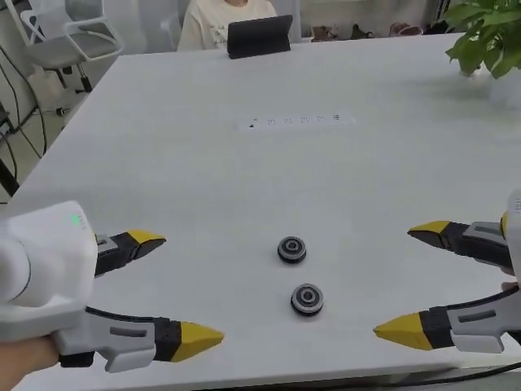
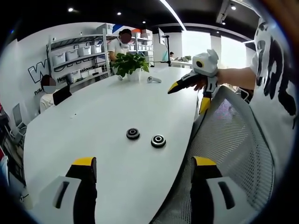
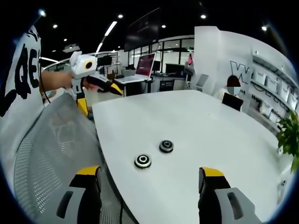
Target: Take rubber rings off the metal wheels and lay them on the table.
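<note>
Head view. My left gripper (image 1: 192, 287) hangs over the near-left part of the tabletop (image 1: 244, 179). Its jaws are spread wide and hold nothing, and its tips point inward at the work.

Two metal wheels lie flat between the grippers, near the front edge and a little right of its middle. They are apart from each other: the farther wheel (image 1: 292, 249) and the nearer wheel (image 1: 307, 299). Each shows a dark outer band round a paler hub. I take this band to be the rubber ring (image 1: 282, 250), not yet taken off either wheel.

My right gripper (image 1: 392, 282) mirrors the left over the near-right part, equally wide and empty. From this pose I judge that both grippers are staged either side of the wheels, so that one can pin a wheel while the other peels its ring. Neither touches a wheel.

The tabletop is plain white and smooth, with bare room around the wheels where the rings can be laid. A row of small marks, probably a socket strip (image 1: 301, 120), sits near its centre. At the far edge a person (image 1: 224, 20) sits behind a dark screen (image 1: 259, 37). An office chair (image 1: 77, 32) stands beyond the far-left corner and a plant (image 1: 488, 37) at the far-right corner.

Left gripper view: shelves (image 2: 79, 53) of boxes line the wall beyond the tabletop, under ceiling spotlights.
</note>
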{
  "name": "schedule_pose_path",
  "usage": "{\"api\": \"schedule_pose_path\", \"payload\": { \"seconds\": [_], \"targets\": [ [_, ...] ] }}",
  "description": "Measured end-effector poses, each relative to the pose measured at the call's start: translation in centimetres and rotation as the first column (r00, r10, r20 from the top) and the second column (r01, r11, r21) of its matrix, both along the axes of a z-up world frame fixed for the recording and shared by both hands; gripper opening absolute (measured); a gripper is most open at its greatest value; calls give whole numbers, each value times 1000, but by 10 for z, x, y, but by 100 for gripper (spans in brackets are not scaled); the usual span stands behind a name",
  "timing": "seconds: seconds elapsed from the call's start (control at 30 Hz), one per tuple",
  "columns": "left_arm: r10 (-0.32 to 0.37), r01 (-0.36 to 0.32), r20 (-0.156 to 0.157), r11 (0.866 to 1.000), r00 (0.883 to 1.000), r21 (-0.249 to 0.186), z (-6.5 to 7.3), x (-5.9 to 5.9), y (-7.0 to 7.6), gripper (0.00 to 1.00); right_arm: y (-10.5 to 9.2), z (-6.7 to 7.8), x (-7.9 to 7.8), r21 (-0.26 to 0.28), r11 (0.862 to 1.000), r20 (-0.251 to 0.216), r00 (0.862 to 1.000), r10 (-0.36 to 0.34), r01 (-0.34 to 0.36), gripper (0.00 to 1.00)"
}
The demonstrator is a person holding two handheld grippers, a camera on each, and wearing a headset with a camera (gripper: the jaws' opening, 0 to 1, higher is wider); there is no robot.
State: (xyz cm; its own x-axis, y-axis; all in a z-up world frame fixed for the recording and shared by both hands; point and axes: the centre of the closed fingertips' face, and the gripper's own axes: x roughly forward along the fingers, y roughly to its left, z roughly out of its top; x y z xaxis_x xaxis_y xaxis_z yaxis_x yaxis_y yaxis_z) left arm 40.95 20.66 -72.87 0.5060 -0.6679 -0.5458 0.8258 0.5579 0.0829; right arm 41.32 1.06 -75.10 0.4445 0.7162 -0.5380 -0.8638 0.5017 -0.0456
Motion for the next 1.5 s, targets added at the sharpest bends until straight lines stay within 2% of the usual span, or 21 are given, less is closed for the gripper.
{"api": "schedule_pose_path", "payload": {
  "seconds": [0.23, 0.83, 1.2, 1.5],
  "targets": [
    [-17, 17, 8, 1000, 1000, 4, 2, 8, -5, 80, 3, 2, 6, 6, 1000, 6, 1000, 6, -6, 85],
    [-52, 52, 7, 998, 999, 18, -2, 24, -17, 79, 11, 0, 19, 18, 999, 4, 1000, 31, -31, 81],
    [-81, 81, 11, 996, 997, 27, -4, 31, -27, 78, 13, -6, 27, -17, 998, 11, 998, 64, -64, 80],
    [-119, 118, 6, 992, 993, 39, -11, 35, -36, 76, 18, -9, 30, -21, 996, 12, 996, 88, -88, 78]
  ]
}}
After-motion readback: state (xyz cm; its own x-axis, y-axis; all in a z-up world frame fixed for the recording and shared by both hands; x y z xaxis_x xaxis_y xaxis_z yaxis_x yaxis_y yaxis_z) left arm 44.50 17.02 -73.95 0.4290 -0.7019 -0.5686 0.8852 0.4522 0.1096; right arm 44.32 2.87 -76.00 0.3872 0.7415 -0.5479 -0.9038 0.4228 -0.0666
